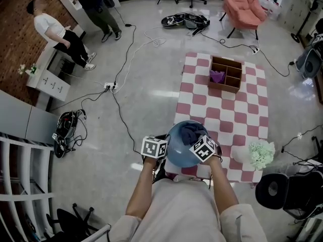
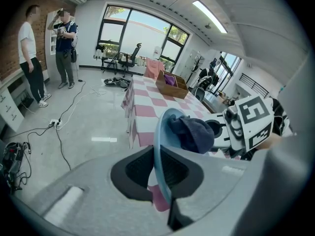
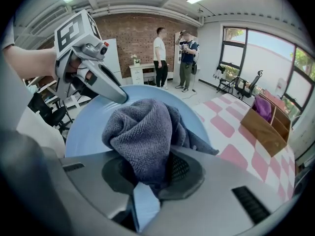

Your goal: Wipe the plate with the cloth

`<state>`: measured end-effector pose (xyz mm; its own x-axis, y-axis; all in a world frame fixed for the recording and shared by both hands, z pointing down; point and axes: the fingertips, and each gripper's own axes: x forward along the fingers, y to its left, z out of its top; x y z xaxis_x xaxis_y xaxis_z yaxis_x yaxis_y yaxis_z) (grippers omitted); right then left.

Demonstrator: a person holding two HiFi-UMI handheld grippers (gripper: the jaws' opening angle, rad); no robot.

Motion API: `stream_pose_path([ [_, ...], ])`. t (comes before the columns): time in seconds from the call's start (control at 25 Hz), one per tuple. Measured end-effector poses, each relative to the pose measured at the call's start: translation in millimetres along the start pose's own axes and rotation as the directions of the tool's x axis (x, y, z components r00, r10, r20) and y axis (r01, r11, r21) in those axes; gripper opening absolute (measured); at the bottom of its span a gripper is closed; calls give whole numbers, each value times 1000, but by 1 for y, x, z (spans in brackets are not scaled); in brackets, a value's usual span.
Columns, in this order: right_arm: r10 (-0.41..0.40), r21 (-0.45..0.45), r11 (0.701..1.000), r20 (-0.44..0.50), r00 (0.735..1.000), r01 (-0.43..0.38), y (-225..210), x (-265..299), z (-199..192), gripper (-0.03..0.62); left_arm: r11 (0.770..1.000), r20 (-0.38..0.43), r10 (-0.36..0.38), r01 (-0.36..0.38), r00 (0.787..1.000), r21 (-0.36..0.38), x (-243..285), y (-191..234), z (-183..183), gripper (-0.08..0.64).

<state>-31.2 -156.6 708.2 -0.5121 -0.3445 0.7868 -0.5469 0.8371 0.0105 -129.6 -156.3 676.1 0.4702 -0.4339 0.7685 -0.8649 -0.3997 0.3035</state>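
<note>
Pale blue round plate (image 1: 175, 153) being held up over near end of pink-and-white checked worktop (image 1: 222, 110). Left tongs (image 2: 158, 173) clenching on plate rim, rim running straight between them. Right tongs (image 3: 147, 176) gripping bunched dark grey-blue terry cloth (image 3: 142, 127), cloth lying against plate face. Brown wooden compartment box (image 1: 225, 74) sitting at worktop's far end.

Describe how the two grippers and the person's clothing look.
Left gripper and right gripper look alike: smooth grey moulded bodies with dark, textured pads lining the jaws. Each carries a cube with black-and-white square markers. In the right gripper view, the left gripper's body tapers and shows a small red dot. The person wears a light beige top with short sleeves.
</note>
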Motion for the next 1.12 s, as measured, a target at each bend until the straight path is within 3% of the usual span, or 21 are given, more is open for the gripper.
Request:
stream_pose_path([
  [0.4, 14, 70, 998, -57, 998, -10, 2, -7, -39, 87, 1000, -5, -4, 5, 1000, 2, 4, 0, 4, 26],
  [0.8, 50, 14, 999, -127, 991, -48, 38, -15, -72, 87, 1000, -2, -3, 3, 1000, -1, 4, 2, 8, 26],
  [1.12, 122, -57, 989, -181, 976, -134, 81, -15, -79, 87, 1000, 10, -6, 6, 1000, -15, 4, 2, 6, 26],
])
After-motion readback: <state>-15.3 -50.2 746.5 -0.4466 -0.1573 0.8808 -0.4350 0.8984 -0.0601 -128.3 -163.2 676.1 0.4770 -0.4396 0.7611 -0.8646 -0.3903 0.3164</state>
